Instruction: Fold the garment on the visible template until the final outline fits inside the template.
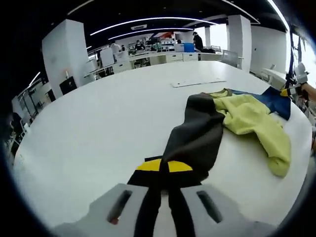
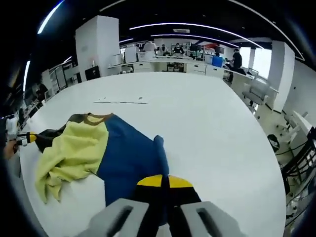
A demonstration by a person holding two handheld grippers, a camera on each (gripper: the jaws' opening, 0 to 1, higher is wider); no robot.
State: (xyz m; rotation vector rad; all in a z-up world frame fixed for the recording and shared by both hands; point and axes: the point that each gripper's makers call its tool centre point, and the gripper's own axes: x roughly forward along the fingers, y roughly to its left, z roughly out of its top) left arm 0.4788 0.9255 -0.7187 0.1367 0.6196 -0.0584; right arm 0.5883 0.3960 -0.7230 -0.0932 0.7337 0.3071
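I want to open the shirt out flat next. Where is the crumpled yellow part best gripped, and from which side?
Judging by its pose, take the yellow panel at its loose end that trails off bunched, coming in from the table's open side. That end lies free of the blue panel and dark panel, which the right gripper and left gripper pinch.

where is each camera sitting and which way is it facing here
Left gripper view: rides on the left gripper, looking forward along its jaws, which are shut on the garment's dark grey part; the right gripper and a hand show at the right edge.
Right gripper view: rides on the right gripper, jaws shut on the blue part of the garment; the left gripper shows at the left edge.
Shared: the same tri-colour garment on the white table, seen from opposite ends, and the pale sheet beyond it.
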